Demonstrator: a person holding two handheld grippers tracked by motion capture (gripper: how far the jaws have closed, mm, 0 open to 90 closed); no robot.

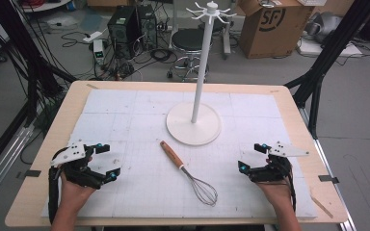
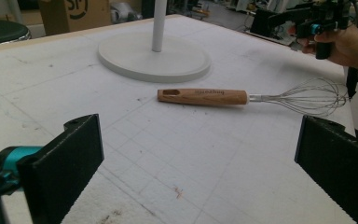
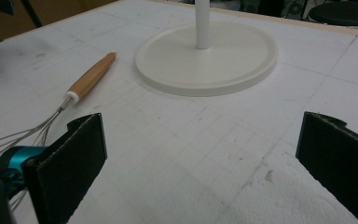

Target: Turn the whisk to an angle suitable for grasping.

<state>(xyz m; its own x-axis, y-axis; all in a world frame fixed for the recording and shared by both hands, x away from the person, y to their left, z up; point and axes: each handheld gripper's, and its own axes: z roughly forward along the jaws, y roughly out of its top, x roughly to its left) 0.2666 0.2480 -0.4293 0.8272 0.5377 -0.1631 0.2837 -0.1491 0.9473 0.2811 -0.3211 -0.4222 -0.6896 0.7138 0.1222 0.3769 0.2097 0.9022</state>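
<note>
Left gripper (image 1: 104,160) sits at the near left of the table (image 1: 48,159), held in a hand (image 1: 72,190) that comes in from the bottom edge. Its jaws stand wide apart with nothing between them, pointing toward the middle of the white mat (image 1: 135,110). A grey plate (image 1: 70,153) tops it. In the left gripper view the two black jaws rise at either side of bare mat, and the whisk lies well ahead of them.

Near the mat's centre lies the whisk (image 1: 188,172), flat and on a slant. Its wooden handle (image 1: 172,154) points toward the far left, and its wire head (image 1: 204,191) points toward the near right. It lies between the two grippers, well apart from both. In the left gripper view the handle (image 2: 203,96) shows a slot near its end and some lettering too small to read.

Just beyond the handle stands a white stand (image 1: 194,122), with a round flat base, a thin upright pole and short hooks at the top. The handle end is near the base's rim but not touching it.

Right gripper (image 1: 253,157) sits at the near right, held in the other hand (image 1: 277,190). Its jaws are also spread wide and empty, pointing inward. In the right gripper view the wire head (image 3: 23,135) passes behind the left jaw, and the base (image 3: 207,58) lies ahead.

Beyond the table stand a stool (image 1: 189,41), a cardboard box (image 1: 270,26) and floor cables (image 1: 125,62).
</note>
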